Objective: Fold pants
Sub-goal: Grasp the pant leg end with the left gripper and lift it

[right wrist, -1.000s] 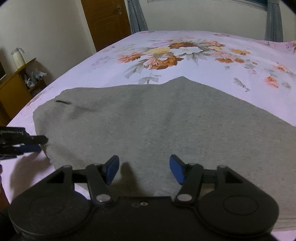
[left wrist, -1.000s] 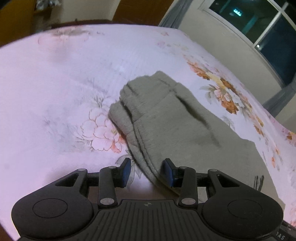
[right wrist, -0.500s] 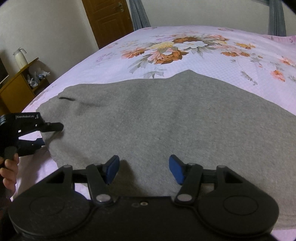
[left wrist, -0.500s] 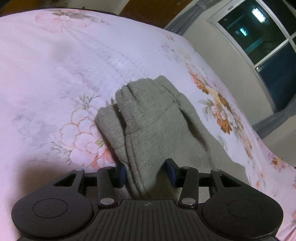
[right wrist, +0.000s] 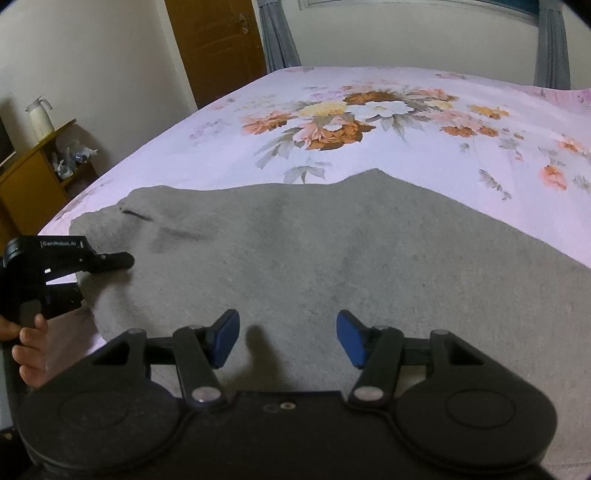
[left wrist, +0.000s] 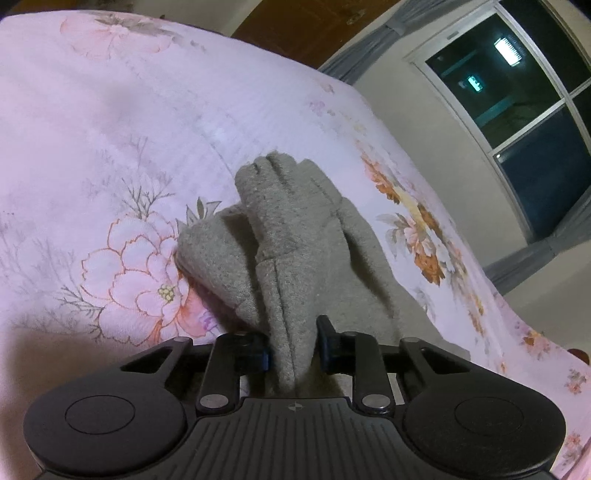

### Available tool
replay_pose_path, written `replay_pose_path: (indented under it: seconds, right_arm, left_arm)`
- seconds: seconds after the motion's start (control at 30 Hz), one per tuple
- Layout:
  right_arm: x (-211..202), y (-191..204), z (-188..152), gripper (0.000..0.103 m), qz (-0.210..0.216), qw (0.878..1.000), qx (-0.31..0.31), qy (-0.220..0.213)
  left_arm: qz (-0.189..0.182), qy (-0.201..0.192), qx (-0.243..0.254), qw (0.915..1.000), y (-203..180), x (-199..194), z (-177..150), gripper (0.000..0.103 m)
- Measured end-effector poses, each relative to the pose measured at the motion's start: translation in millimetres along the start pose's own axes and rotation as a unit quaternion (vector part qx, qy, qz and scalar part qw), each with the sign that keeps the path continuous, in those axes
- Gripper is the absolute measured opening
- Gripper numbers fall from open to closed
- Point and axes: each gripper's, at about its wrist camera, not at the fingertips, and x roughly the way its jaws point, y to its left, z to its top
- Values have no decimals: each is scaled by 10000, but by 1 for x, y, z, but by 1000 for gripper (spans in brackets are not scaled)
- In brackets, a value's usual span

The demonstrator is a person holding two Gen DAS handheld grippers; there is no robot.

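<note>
A pink floral bedsheet [right wrist: 369,122], finely ribbed, bears the grey fleecy pants [right wrist: 332,258], spread flat with a bunched hem. The left gripper [left wrist: 293,349] has just been closing and pinches a thick fold of pants. The right gripper [right wrist: 288,338] hovers, blue pads apart.

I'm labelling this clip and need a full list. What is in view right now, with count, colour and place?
pants: one, grey, spread on the bed, one end bunched up.
bed sheet: one, pale pink with orange flowers, under the pants.
door: one, brown wood, far wall.
curtains: grey, beside the window.
window: one, dark, right of the bed.
cabinet: one, yellow-brown, left of the bed.
jug: one, white, on the cabinet.
left gripper: black, blue pads, just closed on a pants fold.
right gripper: black, open over the pants.
hand: one, holding the left gripper.
</note>
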Motion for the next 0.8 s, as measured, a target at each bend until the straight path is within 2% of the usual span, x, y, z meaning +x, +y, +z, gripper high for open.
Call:
replay_pose_path:
  seconds: [0.13,0.3,0.37,0.47,0.57,0.8]
  right_arm:
    - [-1,1,3,58,-16,10000,-59,-17]
    - [-5,1,1,58,-34,10000,-60,1]
    - [-6,0,1,58,-70,9999,-80,-8]
    - [-12,-3,4,58,-165,9997,-150,-86]
    - [-19,-9,7,58,-281,9992,-205,-172]
    - [-30,-41,2,57,-652,9977,-7,-207]
  left_arm:
    - [-8,42,-174,9998,1,4,0,31]
    - [-82,-26,-337,9994,4,6,-2,30]
    - [-140,-38,-416,9990,6,5,-2,23]
    - [-246,-104,-482,9985,8,0,-3,18]
    - [-301,-289,-288,9987,-1,-11,-4,17]
    - [-555,-633,540,9950,-40,-38,1,17]
